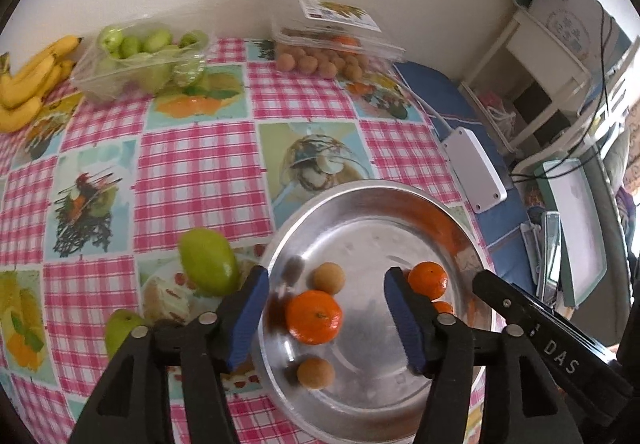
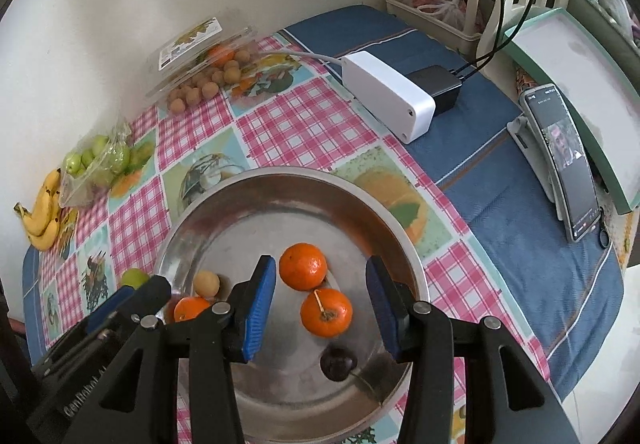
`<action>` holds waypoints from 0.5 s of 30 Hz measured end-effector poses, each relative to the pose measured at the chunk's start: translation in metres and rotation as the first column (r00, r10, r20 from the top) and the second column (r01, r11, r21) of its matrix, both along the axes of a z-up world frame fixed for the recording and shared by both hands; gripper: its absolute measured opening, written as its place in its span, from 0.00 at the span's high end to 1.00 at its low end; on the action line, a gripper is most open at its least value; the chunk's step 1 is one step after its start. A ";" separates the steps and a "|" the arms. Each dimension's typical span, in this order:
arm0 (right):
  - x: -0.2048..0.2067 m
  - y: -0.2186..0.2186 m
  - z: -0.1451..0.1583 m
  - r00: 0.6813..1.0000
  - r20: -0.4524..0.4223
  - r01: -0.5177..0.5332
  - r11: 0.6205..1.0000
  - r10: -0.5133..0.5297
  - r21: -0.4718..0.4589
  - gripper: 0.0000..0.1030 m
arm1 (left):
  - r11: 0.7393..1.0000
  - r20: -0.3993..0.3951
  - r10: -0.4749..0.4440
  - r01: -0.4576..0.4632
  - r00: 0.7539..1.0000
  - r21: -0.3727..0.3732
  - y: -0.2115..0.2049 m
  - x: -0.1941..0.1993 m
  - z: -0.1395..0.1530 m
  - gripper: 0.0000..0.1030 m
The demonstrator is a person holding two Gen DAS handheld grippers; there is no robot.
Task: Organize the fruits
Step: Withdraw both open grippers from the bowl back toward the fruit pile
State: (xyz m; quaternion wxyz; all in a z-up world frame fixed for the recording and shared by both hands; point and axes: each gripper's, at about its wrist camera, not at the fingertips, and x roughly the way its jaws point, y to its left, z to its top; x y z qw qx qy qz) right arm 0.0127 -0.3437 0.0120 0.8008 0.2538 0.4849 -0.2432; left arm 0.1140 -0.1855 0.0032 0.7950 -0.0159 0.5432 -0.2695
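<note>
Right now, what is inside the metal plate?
The metal plate holds three oranges, two small brown fruits and a dark cherry. Gripper bodies cover the near rim.

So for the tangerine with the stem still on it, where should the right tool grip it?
Grip the stemmed tangerine across its round middle, coming straight down from above with the right tool. Its stem points up and towards the other tangerine, so set the pads left and right, clear of both.
</note>
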 end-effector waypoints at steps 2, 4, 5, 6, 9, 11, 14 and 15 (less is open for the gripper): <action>-0.002 0.002 0.002 1.000 0.001 -0.004 1.000 0.004 -0.002 0.46 | 1.000 -0.004 0.025 -0.025 1.000 -0.001 0.008 0.000 0.001 0.31; -0.003 0.004 0.002 1.000 0.000 -0.008 1.000 0.008 -0.004 0.45 | 0.999 -0.004 0.053 -0.053 0.999 0.005 0.018 0.000 0.000 0.27; -0.004 0.005 0.001 1.000 -0.003 -0.011 1.000 0.011 -0.003 0.45 | 0.998 -0.003 0.062 -0.062 0.998 0.010 0.021 0.000 0.000 0.24; -0.004 0.006 0.000 1.000 -0.006 -0.013 1.000 0.013 -0.001 0.45 | 0.997 -0.001 0.080 -0.080 0.997 0.020 0.026 -0.001 -0.001 0.22; -0.005 0.009 -0.002 1.000 -0.017 -0.024 1.000 0.024 0.001 0.45 | 0.992 -0.005 0.118 -0.117 0.993 0.042 0.037 -0.003 -0.006 0.18; -0.006 0.012 -0.002 0.999 -0.023 -0.033 0.999 0.033 0.001 0.45 | 0.989 -0.015 0.135 -0.134 0.991 0.055 0.043 -0.005 -0.011 0.18; -0.007 0.016 -0.003 0.998 -0.032 -0.045 0.999 0.045 0.003 0.45 | 0.985 -0.022 0.151 -0.149 0.988 0.082 0.048 -0.007 -0.015 0.18; -0.006 0.016 -0.004 0.998 -0.033 -0.049 0.999 0.049 0.003 0.45 | 0.984 -0.023 0.156 -0.154 0.987 0.086 0.050 -0.008 -0.016 0.18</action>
